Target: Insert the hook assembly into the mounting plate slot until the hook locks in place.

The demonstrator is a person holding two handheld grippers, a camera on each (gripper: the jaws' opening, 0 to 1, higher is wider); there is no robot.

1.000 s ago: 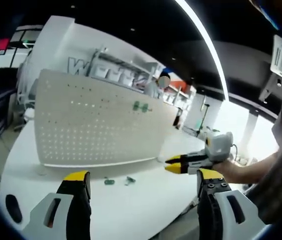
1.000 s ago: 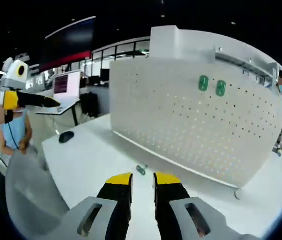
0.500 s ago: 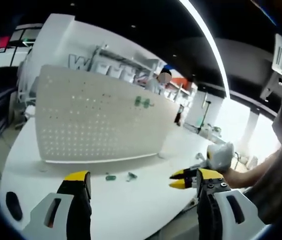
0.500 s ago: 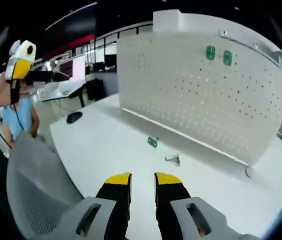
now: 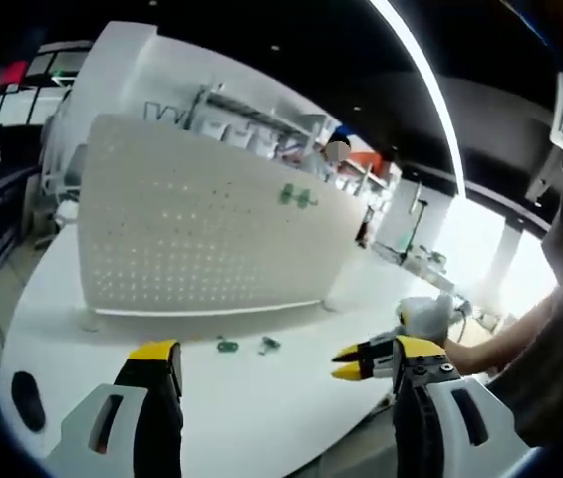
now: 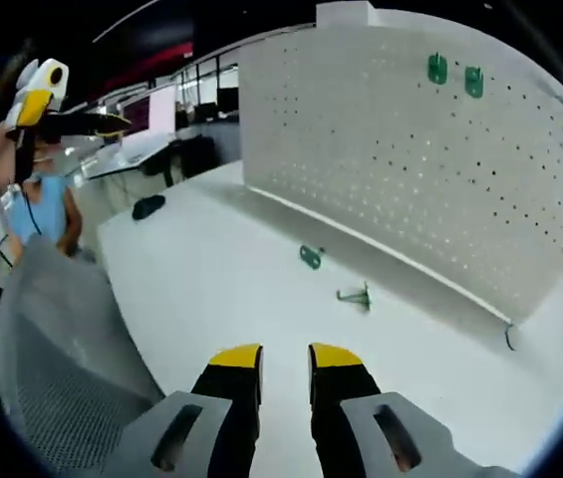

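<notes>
In the left gripper view, we see our left gripper (image 5: pixel 283 363) with its yellow-tipped jaws standing wide apart at the bottom, nothing between them. Beyond them a white table (image 5: pixel 261 418) spreads out, and a white pegboard (image 5: pixel 191 234) stands upright on it toward 11 o'clock. Two green pieces (image 5: pixel 298 196) sit side by side high on the pegboard, toward its right end. On the table just in front of the pegboard's lower edge lie a small green plate (image 5: pixel 227 346) and, just to its right, a small hook assembly (image 5: pixel 268 345), the two near each other but apart. At 3 o'clock the right gripper (image 5: pixel 349 361) comes in, held in a person's hand, its yellow tips close together. A dark mouse (image 5: pixel 27 400) rests on the table at 8 o'clock.

In the right gripper view, we see the right gripper (image 6: pixel 284 360) with its jaws nearly closed, a narrow gap left, gripping nothing. The green plate (image 6: pixel 310 257) lies on the table (image 6: pixel 211 299) at 12 o'clock from the jaws, with the hook assembly (image 6: pixel 358 296) at 1 o'clock, both well clear of the tips. The pegboard (image 6: pixel 411 169) rises behind them, the two green pieces (image 6: pixel 455 75) near its top. The left gripper (image 6: pixel 92 121) hangs at 10 o'clock; we cannot tell how far it is open here. A grey mesh chair back (image 6: pixel 57 368) sits at 8 o'clock, and the mouse (image 6: pixel 147 206) lies at the table's far edge.
</notes>
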